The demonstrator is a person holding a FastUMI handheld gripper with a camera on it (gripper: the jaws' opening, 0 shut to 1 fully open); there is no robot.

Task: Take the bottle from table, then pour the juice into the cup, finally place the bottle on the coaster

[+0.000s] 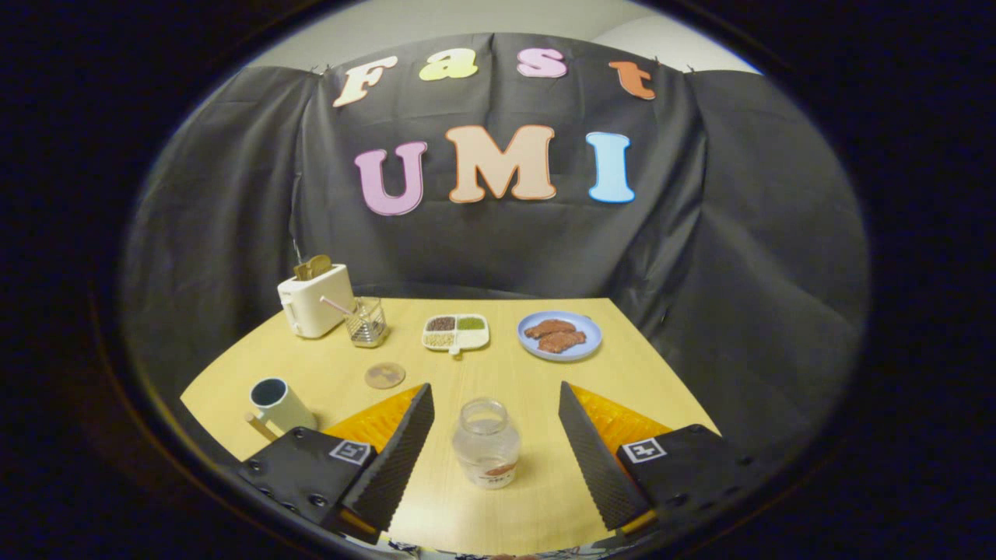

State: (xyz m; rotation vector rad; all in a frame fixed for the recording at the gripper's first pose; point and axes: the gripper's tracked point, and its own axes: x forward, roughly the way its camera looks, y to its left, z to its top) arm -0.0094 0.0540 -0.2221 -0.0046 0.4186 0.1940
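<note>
Standing upright on the bench (537, 342) between the spread fingers of the tool (496, 443), untouched, the open-mouthed bottle (486, 443) could tip or spill if one finger arrives first.

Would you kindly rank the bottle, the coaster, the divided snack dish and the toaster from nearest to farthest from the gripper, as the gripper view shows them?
The gripper is open.
1. Bottle: upright between the fingers, untouched.
2. Coaster: just beyond the left finger's tip.
3. Divided snack dish: mid-table, straight ahead.
4. Toaster: far left corner, by the booth wall.
</note>
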